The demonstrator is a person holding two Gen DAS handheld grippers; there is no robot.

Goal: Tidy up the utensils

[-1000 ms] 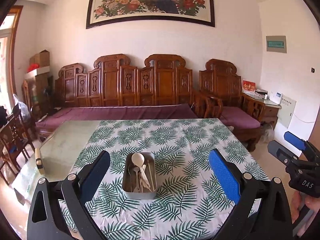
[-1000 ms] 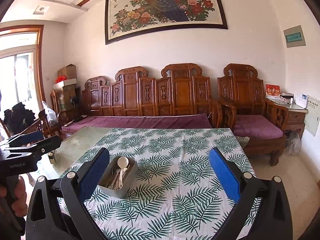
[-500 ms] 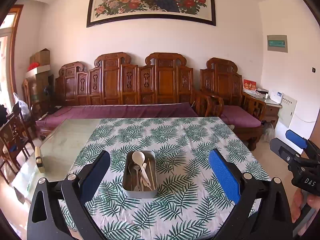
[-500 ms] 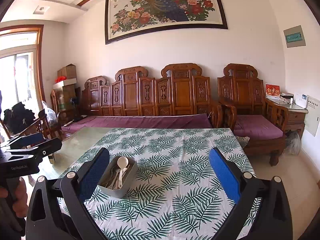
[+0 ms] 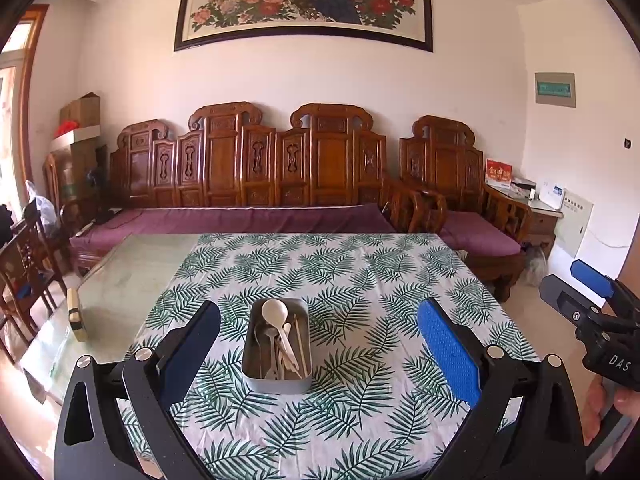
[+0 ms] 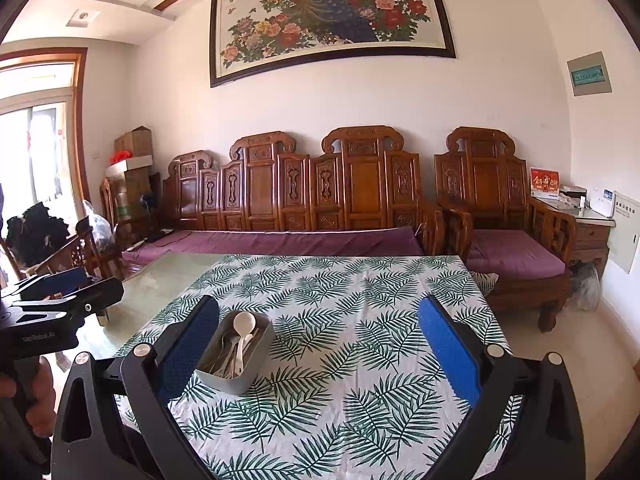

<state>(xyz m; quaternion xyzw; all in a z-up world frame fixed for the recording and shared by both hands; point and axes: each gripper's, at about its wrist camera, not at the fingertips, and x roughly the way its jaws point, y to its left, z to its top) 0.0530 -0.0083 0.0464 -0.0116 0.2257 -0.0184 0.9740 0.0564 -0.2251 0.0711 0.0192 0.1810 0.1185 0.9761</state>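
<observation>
A grey metal tray point(image 5: 256, 380) stands on the leaf-print tablecloth point(image 5: 360, 280). It holds a white ladle-style spoon point(image 5: 275, 312), chopsticks point(image 5: 302, 340) and several metal utensils. My left gripper point(image 5: 318, 354) is open and empty, raised above the near table edge, with the tray between its fingers in view. My right gripper point(image 6: 318, 354) is open and empty, to the right of the tray point(image 6: 240, 384). The spoon point(image 6: 244, 323) shows there too. Each gripper appears in the other's view, the right one point(image 5: 592, 300) and the left one point(image 6: 60, 292).
The tablecloth point(image 6: 360, 300) covers the right part of a glass-topped table point(image 5: 132, 272). A small wooden block point(image 5: 74, 314) lies on the bare glass at left. A carved wooden sofa point(image 5: 280, 200) stands behind the table, chairs point(image 5: 24, 264) at left.
Both grippers have drifted slightly; the view has barely shifted. The tray and utensils have not moved.
</observation>
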